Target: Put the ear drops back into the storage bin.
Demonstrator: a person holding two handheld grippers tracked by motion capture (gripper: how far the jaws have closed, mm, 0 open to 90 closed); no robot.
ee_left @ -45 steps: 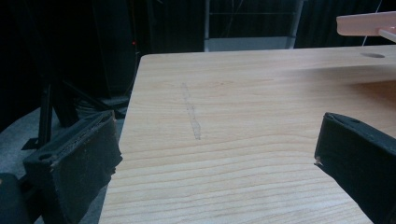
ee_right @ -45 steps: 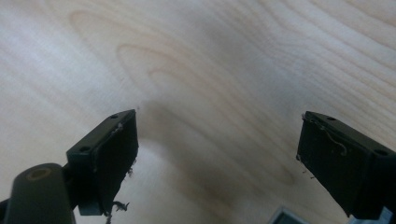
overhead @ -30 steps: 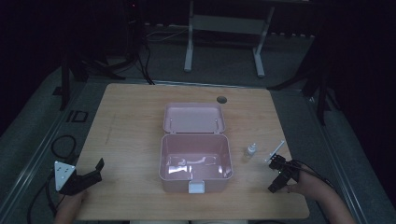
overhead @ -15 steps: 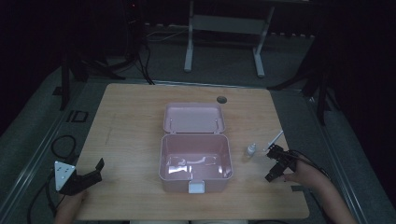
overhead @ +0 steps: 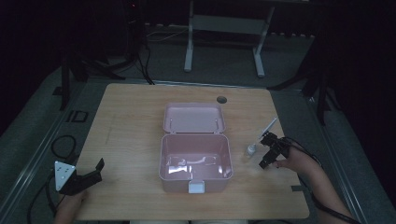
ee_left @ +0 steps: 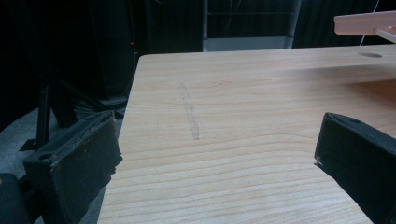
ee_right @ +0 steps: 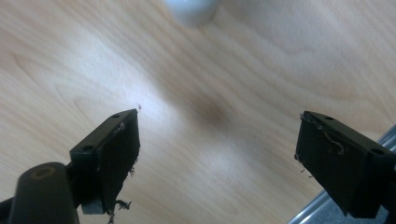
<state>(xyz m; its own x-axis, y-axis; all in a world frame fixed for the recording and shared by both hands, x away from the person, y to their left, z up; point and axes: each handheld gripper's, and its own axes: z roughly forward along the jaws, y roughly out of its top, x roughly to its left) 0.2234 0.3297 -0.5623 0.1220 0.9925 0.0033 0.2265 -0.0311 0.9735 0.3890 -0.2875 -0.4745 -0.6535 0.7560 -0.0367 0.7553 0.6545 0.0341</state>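
An open pink box (overhead: 161, 156) stands mid-table, its lid (overhead: 194, 117) laid back behind it. A small white bottle (overhead: 251, 149) stands upright just right of the box. My right gripper (overhead: 264, 150) is open beside the bottle on its right, jaws pointing at it and not touching. In the right gripper view the bottle's (ee_right: 190, 9) rounded white shape sits at the top edge, beyond my open right gripper (ee_right: 219, 140). My left gripper (overhead: 91, 175) rests open near the table's front left corner, holding nothing. In the left gripper view my left gripper (ee_left: 219, 144) frames bare wood.
The wooden table (overhead: 130, 121) has a round cable hole (overhead: 221, 99) behind the lid. The box lid's edge (ee_left: 364, 23) shows at the top right of the left gripper view. Cables (overhead: 60, 144) lie on the floor left of the table.
My right gripper has moved away from the front edge and leftward, coming close to the white bottle. The bottle, the box and my left gripper have stayed put.
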